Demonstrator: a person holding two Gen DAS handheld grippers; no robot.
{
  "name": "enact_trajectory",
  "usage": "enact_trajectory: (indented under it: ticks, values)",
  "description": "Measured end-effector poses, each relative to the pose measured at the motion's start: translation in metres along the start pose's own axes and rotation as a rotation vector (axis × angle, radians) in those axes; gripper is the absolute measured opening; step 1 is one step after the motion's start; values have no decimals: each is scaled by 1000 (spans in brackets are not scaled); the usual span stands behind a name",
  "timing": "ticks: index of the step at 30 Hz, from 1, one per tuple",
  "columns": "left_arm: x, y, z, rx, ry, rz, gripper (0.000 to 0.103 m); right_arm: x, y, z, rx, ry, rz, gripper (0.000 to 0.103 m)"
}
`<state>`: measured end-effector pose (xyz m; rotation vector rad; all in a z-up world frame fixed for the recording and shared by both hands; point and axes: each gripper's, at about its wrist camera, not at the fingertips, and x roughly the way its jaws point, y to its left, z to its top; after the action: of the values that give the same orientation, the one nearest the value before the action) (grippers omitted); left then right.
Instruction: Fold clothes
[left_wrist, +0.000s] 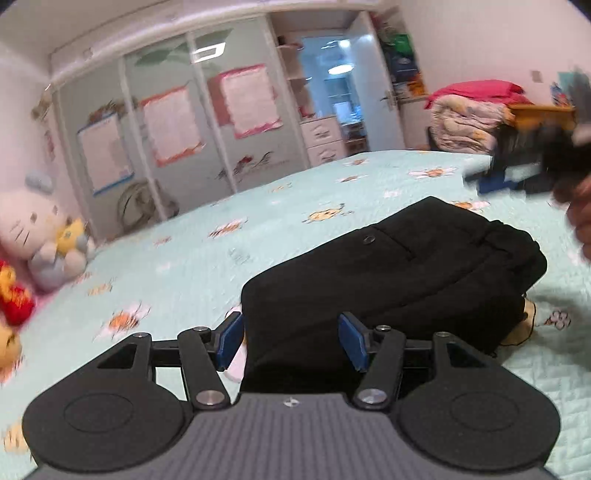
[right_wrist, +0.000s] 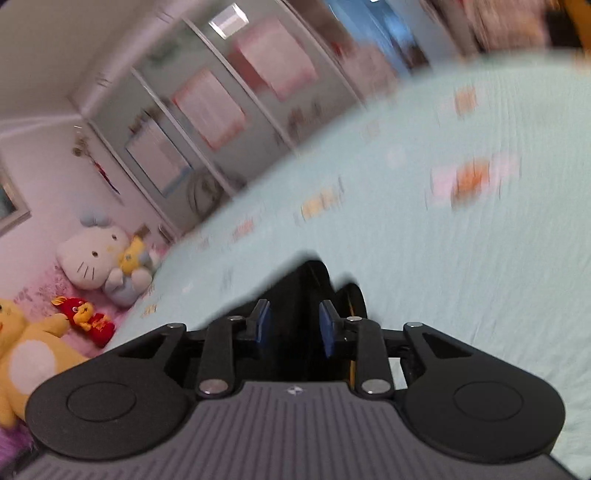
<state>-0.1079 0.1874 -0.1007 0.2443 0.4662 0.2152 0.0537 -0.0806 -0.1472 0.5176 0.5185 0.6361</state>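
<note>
A pair of black trousers (left_wrist: 399, 273) lies folded into a thick bundle on the pale green bedspread (left_wrist: 192, 266). My left gripper (left_wrist: 291, 339) is open, its blue pads on either side of the bundle's near end, just above it. My right gripper shows blurred in the left wrist view (left_wrist: 517, 173), raised beyond the trousers at the right. In the right wrist view my right gripper (right_wrist: 293, 325) is open, with dark cloth (right_wrist: 295, 295) showing between and past its blue pads; the view is motion-blurred and tilted, and I cannot tell whether the pads touch it.
Plush toys, a white cat (left_wrist: 33, 236) and yellow and red ones (right_wrist: 33, 354), sit at the bed's left on pink bedding. A wardrobe with mirrored doors (left_wrist: 170, 122) stands beyond the bed. Folded quilts (left_wrist: 472, 114) are piled at the far right.
</note>
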Motion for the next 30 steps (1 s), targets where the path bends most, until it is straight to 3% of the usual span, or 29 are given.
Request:
enact_trajectory:
  ticks: [3,5,7,8,11,14,18,20,22,24,25,28,30]
  values:
    - [26,-5,-18,-17,88,-39,61,-20,26,-18,-67,26,124,31]
    - [39,-15,-40,21,141,-30,63,-9,23,-43,-128,114,85,29]
    - [38,-32,-58,136,120,11,71,7,-1,-70,-136,177,21,13]
    - [35,-40,-63,195,113,28,72,11,-14,-80,-117,173,5,0]
    - [21,-32,-53,134,110,6,71,1,-24,-70,-10,147,6,0]
    - [4,-16,-34,18,68,-23,69,-13,10,-58,-109,105,9,13]
    - [1,-18,-34,18,61,-40,70,-7,45,-39,-185,44,86,44]
    - [-1,-19,-34,18,57,-48,72,15,44,-37,-200,63,70,44]
    - [-2,-21,-34,17,54,-57,72,46,28,-43,-195,149,-22,41]
    - [-4,-22,-34,17,50,-66,72,54,18,-45,-204,193,-101,27]
    - [-5,-23,-34,17,49,-70,72,53,15,-46,-212,202,-134,30]
    - [5,-22,-14,11,0,-93,74,39,32,-32,-220,139,-92,30]
    - [14,-22,3,5,-39,-111,75,38,52,-17,-226,94,-42,37]
